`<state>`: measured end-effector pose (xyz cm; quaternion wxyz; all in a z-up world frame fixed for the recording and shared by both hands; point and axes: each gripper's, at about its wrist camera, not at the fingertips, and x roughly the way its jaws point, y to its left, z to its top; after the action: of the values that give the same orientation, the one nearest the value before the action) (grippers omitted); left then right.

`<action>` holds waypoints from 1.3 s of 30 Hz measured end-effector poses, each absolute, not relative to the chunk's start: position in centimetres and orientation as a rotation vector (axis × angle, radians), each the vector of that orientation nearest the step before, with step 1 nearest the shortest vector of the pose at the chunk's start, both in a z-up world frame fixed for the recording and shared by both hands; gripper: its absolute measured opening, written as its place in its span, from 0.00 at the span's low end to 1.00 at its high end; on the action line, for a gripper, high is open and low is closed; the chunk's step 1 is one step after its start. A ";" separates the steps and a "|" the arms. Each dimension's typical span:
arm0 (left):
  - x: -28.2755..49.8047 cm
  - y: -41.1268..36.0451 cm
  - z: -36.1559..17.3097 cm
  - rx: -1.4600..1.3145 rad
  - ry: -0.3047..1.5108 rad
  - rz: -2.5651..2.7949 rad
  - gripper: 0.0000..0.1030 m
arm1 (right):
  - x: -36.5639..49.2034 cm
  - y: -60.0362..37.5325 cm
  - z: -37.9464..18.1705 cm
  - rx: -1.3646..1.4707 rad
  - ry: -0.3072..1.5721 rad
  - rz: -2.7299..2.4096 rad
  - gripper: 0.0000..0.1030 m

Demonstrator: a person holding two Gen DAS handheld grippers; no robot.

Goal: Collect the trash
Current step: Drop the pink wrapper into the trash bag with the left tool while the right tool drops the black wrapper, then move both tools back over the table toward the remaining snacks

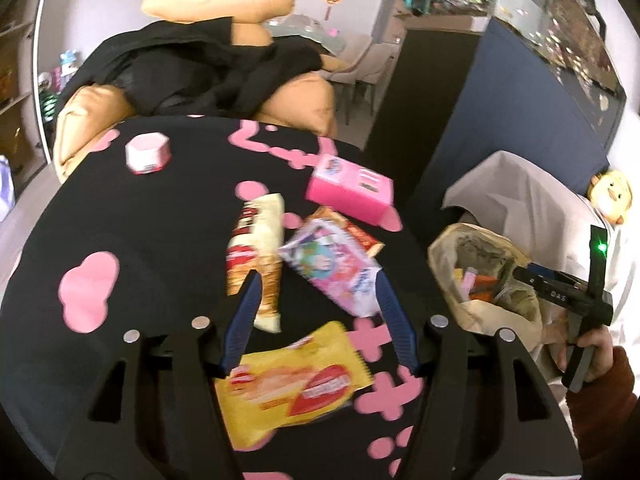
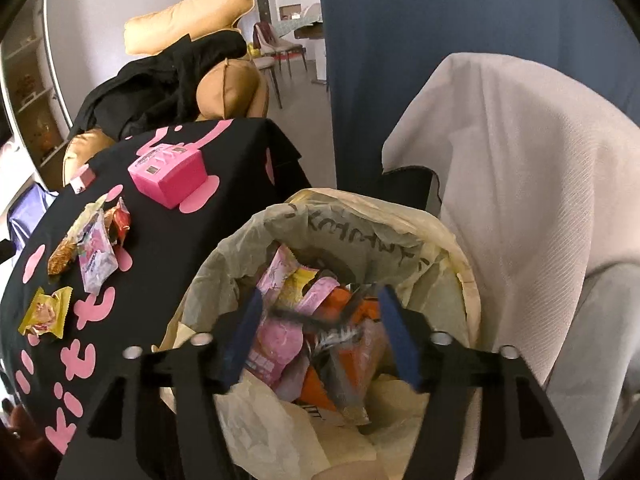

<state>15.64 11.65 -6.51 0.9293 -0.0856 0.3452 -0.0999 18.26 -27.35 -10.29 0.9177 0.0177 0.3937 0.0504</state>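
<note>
My left gripper (image 1: 318, 280) hovers open over a table draped in black cloth with pink shapes (image 1: 140, 220). Below its blue fingers lie a pink-and-white wrapper (image 1: 332, 268), a cream-and-brown wrapper (image 1: 256, 252) and a yellow wrapper (image 1: 296, 384); a red wrapper (image 1: 356, 236) peeks out behind. None is gripped. My right gripper (image 2: 320, 296) stands open above the bag-lined trash bin (image 2: 460, 264), which holds several wrappers. A dark blurred wrapper (image 2: 320, 320) sits loose just below its tips. The same table wrappers, such as the yellow wrapper (image 2: 46, 312), show at the left.
A pink box (image 1: 348, 188) and a small pink-and-white tub (image 1: 148, 154) stand farther back on the table. Behind is an orange sofa (image 1: 304, 100) with black clothes. A blue partition (image 2: 400, 60) and a white cloth-covered chair (image 2: 520, 152) flank the bin (image 1: 480, 280).
</note>
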 end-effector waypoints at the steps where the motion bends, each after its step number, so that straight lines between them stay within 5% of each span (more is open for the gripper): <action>1: 15.4 12.3 -6.7 -0.177 0.706 -0.193 0.55 | 18.2 -27.0 -10.2 0.024 0.806 0.099 0.59; 8: 14.3 16.7 -7.3 -0.240 0.695 -0.122 0.55 | 17.0 -23.5 -8.7 -0.016 0.780 0.173 0.70; 26: 12.3 23.8 -10.2 -0.344 0.723 -0.004 0.56 | 14.0 -5.4 -10.0 -0.177 0.847 0.638 0.70; 39: 11.4 26.0 -10.5 -0.397 0.702 0.008 0.56 | 13.5 -2.0 -11.8 -0.182 0.889 0.699 0.70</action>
<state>11.36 25.98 -10.48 0.9197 -0.1931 0.3418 0.0041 13.46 -2.01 -11.81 0.8403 -0.0862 0.4208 0.3308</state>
